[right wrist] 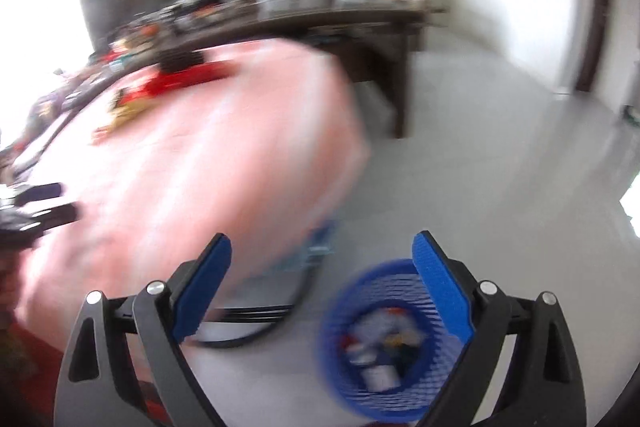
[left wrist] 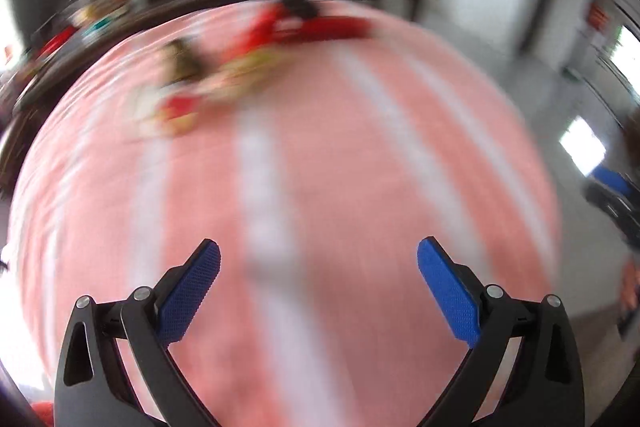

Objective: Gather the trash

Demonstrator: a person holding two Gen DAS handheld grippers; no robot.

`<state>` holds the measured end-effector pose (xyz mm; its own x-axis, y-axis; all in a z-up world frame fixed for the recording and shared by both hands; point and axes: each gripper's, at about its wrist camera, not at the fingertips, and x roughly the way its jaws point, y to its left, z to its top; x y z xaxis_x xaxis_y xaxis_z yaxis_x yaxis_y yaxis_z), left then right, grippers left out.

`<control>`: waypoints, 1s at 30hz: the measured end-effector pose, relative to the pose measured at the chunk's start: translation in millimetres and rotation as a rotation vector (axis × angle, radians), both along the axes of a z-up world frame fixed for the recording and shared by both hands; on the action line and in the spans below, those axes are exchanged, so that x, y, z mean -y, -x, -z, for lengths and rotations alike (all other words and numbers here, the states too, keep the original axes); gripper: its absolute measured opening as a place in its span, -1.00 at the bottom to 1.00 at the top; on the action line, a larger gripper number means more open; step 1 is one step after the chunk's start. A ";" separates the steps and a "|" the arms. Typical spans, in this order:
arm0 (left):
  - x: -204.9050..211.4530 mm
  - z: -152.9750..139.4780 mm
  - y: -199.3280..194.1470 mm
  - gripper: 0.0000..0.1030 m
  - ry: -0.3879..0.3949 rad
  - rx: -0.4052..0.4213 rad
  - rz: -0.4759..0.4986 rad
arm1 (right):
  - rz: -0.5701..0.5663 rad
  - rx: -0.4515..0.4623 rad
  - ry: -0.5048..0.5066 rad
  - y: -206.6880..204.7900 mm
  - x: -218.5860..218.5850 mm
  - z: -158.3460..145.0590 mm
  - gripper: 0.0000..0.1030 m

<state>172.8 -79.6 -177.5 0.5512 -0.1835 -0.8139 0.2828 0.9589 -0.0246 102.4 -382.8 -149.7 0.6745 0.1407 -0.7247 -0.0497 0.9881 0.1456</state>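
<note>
Both views are motion-blurred. My left gripper (left wrist: 319, 251) is open and empty above a table with a pink, white-striped cloth (left wrist: 304, 167). A blurred heap of trash, red, yellow and brown wrappers (left wrist: 208, 83), lies at the table's far left; it also shows in the right wrist view (right wrist: 128, 109). My right gripper (right wrist: 322, 245) is open and empty, off the table's right edge above the floor. A blue mesh bin (right wrist: 384, 343) stands on the floor below it, holding several pieces of trash.
A red item (left wrist: 320, 27) lies at the table's far edge. A dark wooden side table (right wrist: 320, 23) with clutter and grey boxes stands behind. A black cable (right wrist: 256, 319) runs over the grey floor (right wrist: 500, 167). The other gripper shows at left (right wrist: 36, 211).
</note>
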 end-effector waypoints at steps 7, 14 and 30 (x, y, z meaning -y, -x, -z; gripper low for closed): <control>-67.9 1.2 -44.2 0.90 -0.021 0.015 -0.167 | -0.150 -0.103 0.057 -71.2 -123.3 0.0 0.76; -76.1 9.0 -86.8 0.92 -0.063 0.016 -0.170 | -0.117 -0.139 0.137 -137.8 -170.0 21.5 0.76; -74.9 11.2 -105.3 0.92 -0.051 0.010 -0.161 | -0.092 -0.132 0.130 -150.0 -178.6 25.3 0.91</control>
